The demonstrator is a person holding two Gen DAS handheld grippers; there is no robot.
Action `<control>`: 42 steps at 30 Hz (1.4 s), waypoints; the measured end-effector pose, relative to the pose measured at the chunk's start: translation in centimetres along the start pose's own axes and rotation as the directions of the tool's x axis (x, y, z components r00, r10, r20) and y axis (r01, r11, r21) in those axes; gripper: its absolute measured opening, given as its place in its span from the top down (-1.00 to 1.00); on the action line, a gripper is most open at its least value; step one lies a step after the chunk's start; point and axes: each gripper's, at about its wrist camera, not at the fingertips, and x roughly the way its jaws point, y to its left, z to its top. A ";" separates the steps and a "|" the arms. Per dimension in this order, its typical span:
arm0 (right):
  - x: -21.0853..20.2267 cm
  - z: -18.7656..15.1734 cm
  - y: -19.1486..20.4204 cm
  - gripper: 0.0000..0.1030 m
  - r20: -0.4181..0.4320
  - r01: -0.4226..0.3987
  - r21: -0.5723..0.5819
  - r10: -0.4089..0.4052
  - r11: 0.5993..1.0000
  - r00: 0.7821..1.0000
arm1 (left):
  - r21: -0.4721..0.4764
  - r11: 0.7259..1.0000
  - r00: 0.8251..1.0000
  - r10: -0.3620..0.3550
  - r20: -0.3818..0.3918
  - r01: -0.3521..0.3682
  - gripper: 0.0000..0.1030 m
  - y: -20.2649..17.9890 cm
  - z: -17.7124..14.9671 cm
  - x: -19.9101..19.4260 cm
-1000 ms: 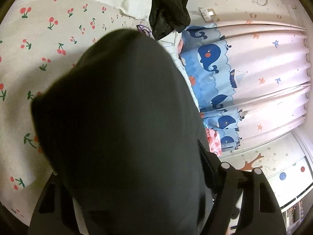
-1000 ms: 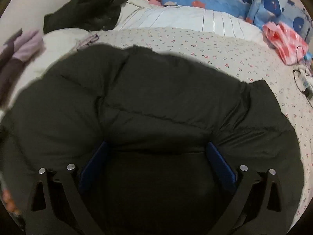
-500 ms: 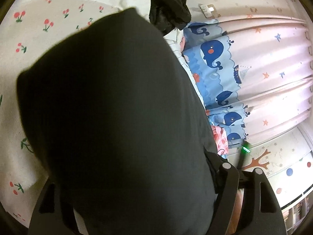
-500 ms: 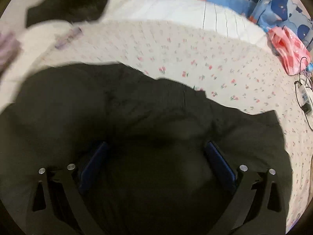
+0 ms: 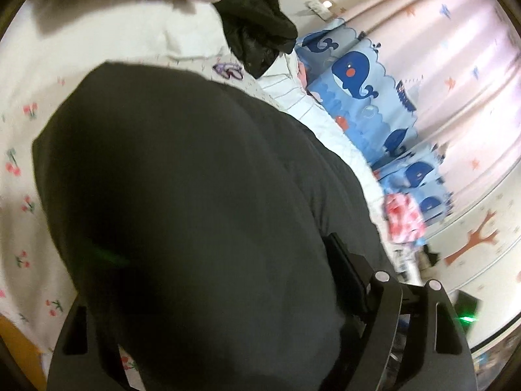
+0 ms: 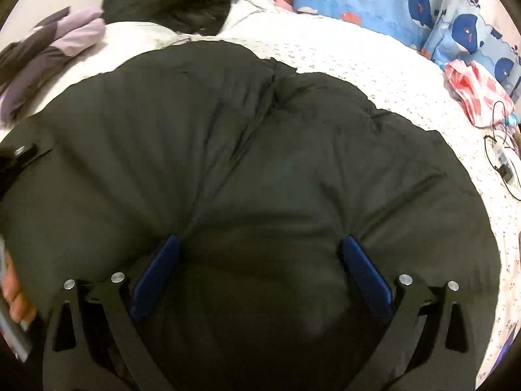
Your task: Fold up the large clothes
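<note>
A big black puffer jacket (image 6: 267, 150) lies spread over the cherry-print bed sheet (image 6: 374, 65). My right gripper (image 6: 260, 239) holds its near edge: the blue pads (image 6: 156, 270) stand wide apart and dig into the padding, with creases running out from them. In the left wrist view the same jacket (image 5: 182, 195) bulges up and fills the frame. My left gripper (image 5: 208, 260) has the jacket between its fingers. Its jaws are opening; the right finger (image 5: 345, 270) still lies against the cloth and the other finger is hidden under it.
Another black garment (image 6: 176, 0) and a lilac one (image 6: 65, 39) are heaped at the far end of the bed. Blue whale-print cushions (image 6: 407, 6) line the far side before a pink curtain (image 5: 439, 65). A red-and-white bag (image 6: 472, 94) and a cable (image 6: 501, 163) lie right. A hand (image 6: 16, 296) shows lower left.
The right gripper swung across the bed with the jacket, which now lies wider and flatter with its front seam showing. The left view has rolled and risen; the jacket stays between its fingers.
</note>
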 end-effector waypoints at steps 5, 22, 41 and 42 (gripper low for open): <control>-0.6 -2.6 -0.9 -0.88 0.001 0.005 0.021 -0.005 1.000 1.000 | 0.093 0.991 0.994 0.098 0.043 -0.101 -0.52 -1.8 -0.1 -0.3; -0.2 -4.0 0.4 -0.88 -0.009 0.080 -0.038 -0.080 0.996 0.997 | 0.172 0.973 0.985 0.143 0.094 -0.157 -0.52 -2.7 0.9 0.6; -0.7 -4.6 0.9 -0.88 0.020 0.128 -0.070 -0.127 0.989 0.992 | 0.215 0.960 0.980 0.154 0.122 -0.178 -0.52 -3.4 0.9 0.6; -0.7 -4.6 0.9 -0.88 0.020 0.130 -0.071 -0.129 0.989 0.991 | 0.216 0.960 0.980 0.155 0.123 -0.179 -0.52 -3.4 0.9 0.5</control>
